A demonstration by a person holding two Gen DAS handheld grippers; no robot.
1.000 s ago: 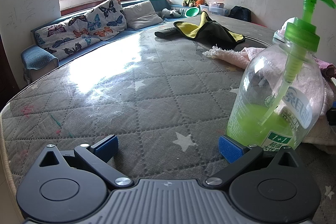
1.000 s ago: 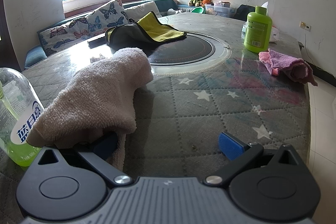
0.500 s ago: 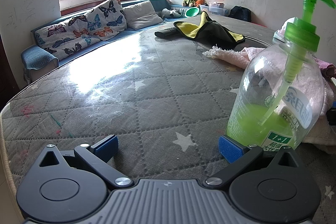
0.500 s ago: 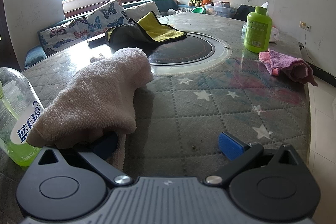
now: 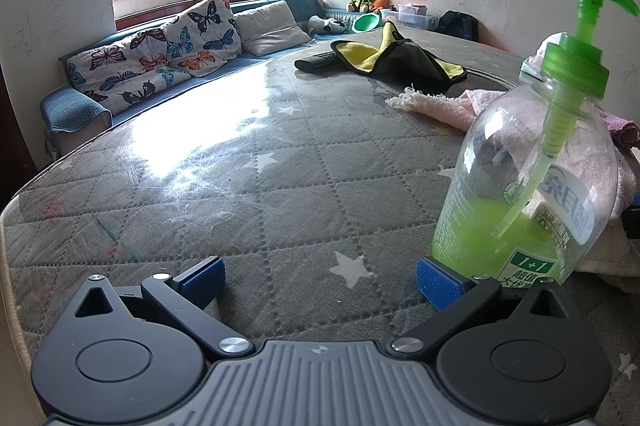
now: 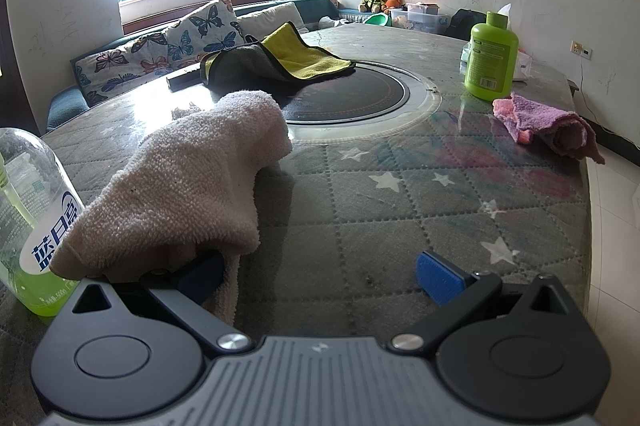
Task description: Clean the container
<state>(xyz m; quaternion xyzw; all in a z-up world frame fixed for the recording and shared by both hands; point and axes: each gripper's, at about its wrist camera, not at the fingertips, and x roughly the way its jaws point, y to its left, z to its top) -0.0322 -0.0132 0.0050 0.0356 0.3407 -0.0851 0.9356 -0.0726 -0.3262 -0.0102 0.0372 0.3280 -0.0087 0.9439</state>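
Note:
A clear pump bottle [image 5: 524, 186] with green liquid and a green pump stands on the round table, just beyond my left gripper's right finger; it also shows at the left edge of the right wrist view [image 6: 28, 222]. My left gripper [image 5: 320, 276] is open and empty, the bottle to its right. A pale pink towel [image 6: 192, 182] lies beside the bottle and drapes over my right gripper's left finger. My right gripper [image 6: 320, 276] is open.
A grey-and-yellow cloth [image 6: 276, 62] and a dark remote [image 5: 316, 60] lie at the back. A round black hob [image 6: 352, 94] sits mid-table. A green opaque bottle [image 6: 490, 58] and a purple rag [image 6: 552, 124] are at the right, near the table edge [image 6: 588, 186].

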